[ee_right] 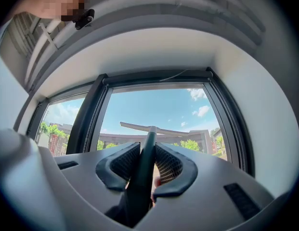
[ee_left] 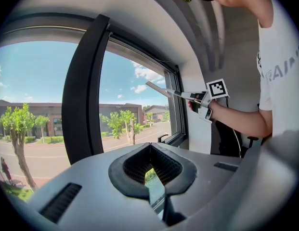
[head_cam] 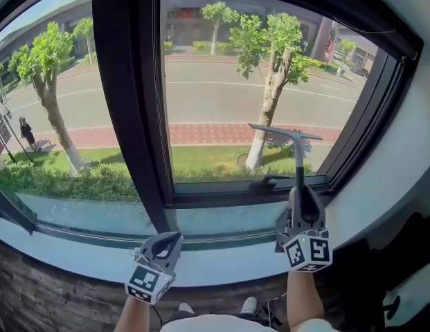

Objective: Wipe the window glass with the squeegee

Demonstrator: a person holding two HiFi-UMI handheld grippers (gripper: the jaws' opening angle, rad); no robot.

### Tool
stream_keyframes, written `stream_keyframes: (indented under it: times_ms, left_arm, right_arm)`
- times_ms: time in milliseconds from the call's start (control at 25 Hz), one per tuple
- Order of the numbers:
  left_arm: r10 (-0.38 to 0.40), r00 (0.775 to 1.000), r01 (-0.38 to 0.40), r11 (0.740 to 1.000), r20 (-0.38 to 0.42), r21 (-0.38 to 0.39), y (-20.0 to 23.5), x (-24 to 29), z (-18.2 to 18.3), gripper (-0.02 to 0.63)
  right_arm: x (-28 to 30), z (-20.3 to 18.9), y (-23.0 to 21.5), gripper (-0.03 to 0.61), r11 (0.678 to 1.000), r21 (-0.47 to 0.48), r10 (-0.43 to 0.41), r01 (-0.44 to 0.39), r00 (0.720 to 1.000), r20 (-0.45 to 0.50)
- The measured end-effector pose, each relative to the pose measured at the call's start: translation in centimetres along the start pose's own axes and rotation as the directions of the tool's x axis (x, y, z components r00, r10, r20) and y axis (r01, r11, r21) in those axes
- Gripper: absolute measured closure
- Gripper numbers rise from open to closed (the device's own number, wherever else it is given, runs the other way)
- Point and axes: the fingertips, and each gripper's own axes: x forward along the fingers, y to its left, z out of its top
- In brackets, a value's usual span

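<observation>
Beyond the glass [head_cam: 221,68] lie a sunlit road [head_cam: 201,99], a strip of grass and a tree [head_cam: 270,88] standing right of the mullion [head_cam: 124,95]. That dark, wide mullion splits the window into two panes, and a pale sill [head_cam: 221,267] runs below both.

Right of the mullion, the squeegee [head_cam: 298,151] stands upright in front of the right pane, low down. Its blade sits crosswise at the top and its dark handle runs straight down. I cannot tell whether the blade touches the glass or sits just off it. The right tongs [head_cam: 300,194] grip the handle at its lower end, above the sill. In the right gripper view the handle [ee_right: 145,162] passes straight up between the two black pads, which are clamped on either side of it, and the blade spans the pane ahead.

The left tongs [head_cam: 166,241] hang low over the sill, just right of the mullion's foot and well left of the squeegee. In the left gripper view their pads [ee_left: 125,170] are drawn together at the tips with nothing between them. Past them, the same view shows the right tongs [ee_left: 197,97] holding the squeegee up to the far pane.
</observation>
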Motion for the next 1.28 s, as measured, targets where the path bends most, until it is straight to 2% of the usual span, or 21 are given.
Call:
stream_keyframes:
  times_ms: [240,360,560,680,960,1280]
  left_arm:
    - [-0.063,0.998,0.064,0.998,0.004,-0.017,1.0,-1.8,-0.2,0.597]
    - [-0.085,0.996,0.085,0.996,0.009,-0.024,0.3,-1.6,0.1,0.597]
    - [-0.078,0.997,0.078,0.996,0.013,-0.037,-0.7,-0.7,0.3,0.597]
    - [-0.083,0.997,0.083,0.996,0.002,-0.039,-1.8,-0.3,0.2,0.597]
    - [-0.072,0.997,0.072,0.997,-0.007,-0.039,-2.0,0.1,0.2,0.597]
    - [-0.065,0.998,0.065,0.997,-0.014,-0.038,-1.8,-0.1,-0.1,0.597]
  right_arm:
    - [6.8,9.9,2.2,0.479,0.996,-0.088,-0.008,0.022,0.987,0.16]
    - [10.4,14.0,2.3,0.479,0.993,-0.121,0.008,0.016,0.98,0.197]
    - [15.9,19.3,3.0,0.479,0.976,-0.217,0.042,0.007,0.975,0.217]
    - [18.0,20.7,3.2,0.479,0.969,-0.249,0.053,0.002,0.976,0.213]
    - [20.4,21.9,2.8,0.479,0.978,-0.208,0.043,0.006,0.972,0.231]
    - [20.5,20.8,3.1,0.479,0.972,-0.232,0.023,0.037,0.967,0.252]
